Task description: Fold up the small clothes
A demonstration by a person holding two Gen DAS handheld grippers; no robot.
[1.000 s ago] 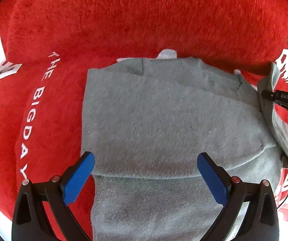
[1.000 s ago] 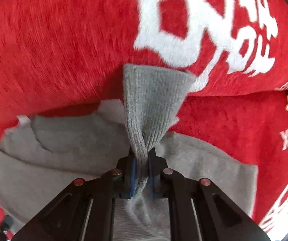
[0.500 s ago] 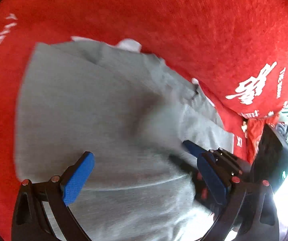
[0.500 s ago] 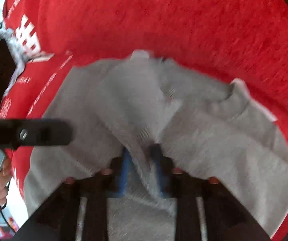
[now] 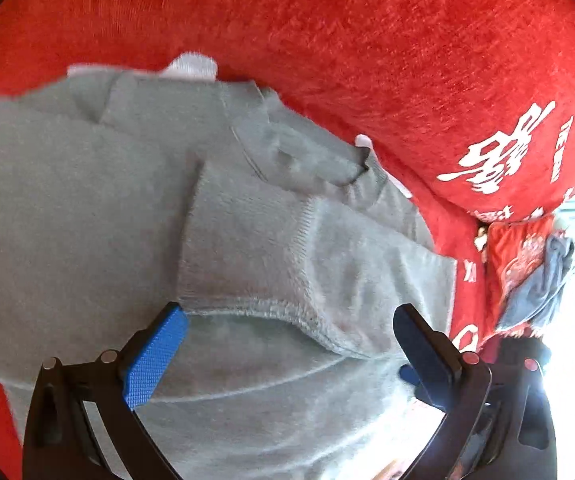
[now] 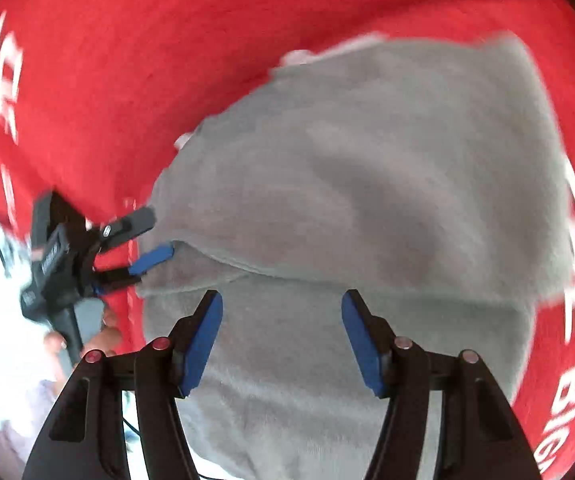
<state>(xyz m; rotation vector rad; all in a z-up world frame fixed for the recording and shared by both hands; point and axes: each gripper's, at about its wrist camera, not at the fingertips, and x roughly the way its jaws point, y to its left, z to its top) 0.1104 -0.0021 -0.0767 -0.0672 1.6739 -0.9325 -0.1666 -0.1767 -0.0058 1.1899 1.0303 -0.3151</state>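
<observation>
A small grey knit sweater (image 5: 87, 208) lies on a red printed cloth (image 5: 367, 40). One sleeve (image 5: 271, 248) is folded across its body, ribbed cuff up. My left gripper (image 5: 287, 344) is open and empty just above the sweater's near part, its blue pads either side of the folded sleeve's edge. In the right wrist view the sweater (image 6: 367, 184) fills the middle. My right gripper (image 6: 281, 340) is open and empty over the sweater's lower part. The left gripper (image 6: 151, 240) shows there at the sweater's left edge, open.
The red cloth (image 6: 127, 60) with white lettering covers the surface all round. A bunched red and blue-grey cloth (image 5: 535, 276) lies at the right edge in the left wrist view. A hand (image 6: 103, 336) holds the left gripper's handle.
My right gripper held a grey sleeve, carried it over the sweater's body, then opened and let it go. The sleeve now lies folded across. My left gripper stayed open and swung round.
</observation>
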